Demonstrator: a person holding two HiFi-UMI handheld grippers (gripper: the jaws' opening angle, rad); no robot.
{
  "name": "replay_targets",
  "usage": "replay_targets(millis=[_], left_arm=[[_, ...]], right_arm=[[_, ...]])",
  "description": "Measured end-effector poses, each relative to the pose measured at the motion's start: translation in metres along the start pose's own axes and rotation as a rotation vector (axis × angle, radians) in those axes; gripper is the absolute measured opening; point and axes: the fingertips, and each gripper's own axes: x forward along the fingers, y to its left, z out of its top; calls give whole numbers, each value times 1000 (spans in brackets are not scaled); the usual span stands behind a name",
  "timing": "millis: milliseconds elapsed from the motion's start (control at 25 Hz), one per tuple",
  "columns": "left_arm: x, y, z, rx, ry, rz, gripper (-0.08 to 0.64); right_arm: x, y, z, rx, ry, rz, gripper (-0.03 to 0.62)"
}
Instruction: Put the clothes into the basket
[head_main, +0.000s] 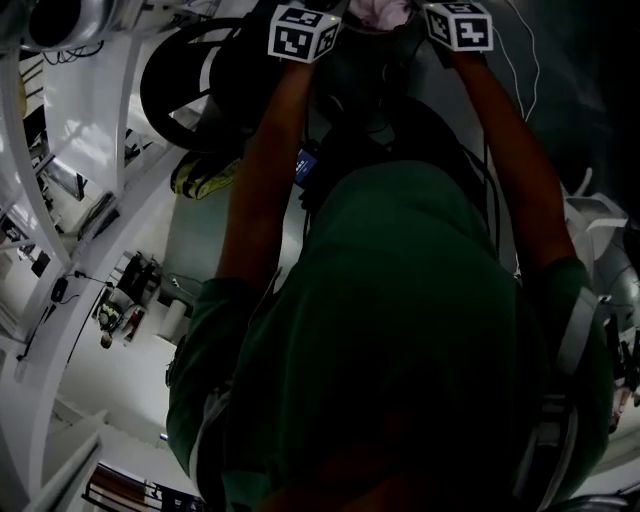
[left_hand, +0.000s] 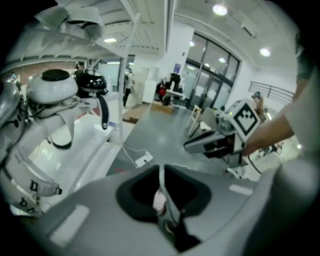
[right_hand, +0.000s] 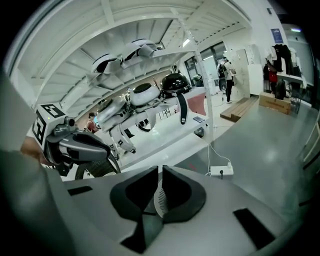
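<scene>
The pale pink garment (head_main: 378, 12) is bunched between the two marker cubes at the top edge of the head view. It seems to run crosswise from one pair of jaws to the other. The left gripper (left_hand: 162, 175) has its jaws almost together, pinching a thin fold. The right gripper (right_hand: 160, 187), equally narrow, nips a mesh-textured edge.

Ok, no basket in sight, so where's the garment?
Top edge of the head view: the pale garment, between the left gripper and right gripper, both shut on it.
</scene>
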Motion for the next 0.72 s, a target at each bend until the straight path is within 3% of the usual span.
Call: replay_targets(millis=[560, 720], left_arm=[[-132, 20, 26, 84, -175, 92, 32], [-190, 30, 13, 101, -224, 123, 31]], right_arm=[[-68, 90, 56, -86, -172, 8, 18], [-95, 136, 73, -87, -247, 35, 18]])
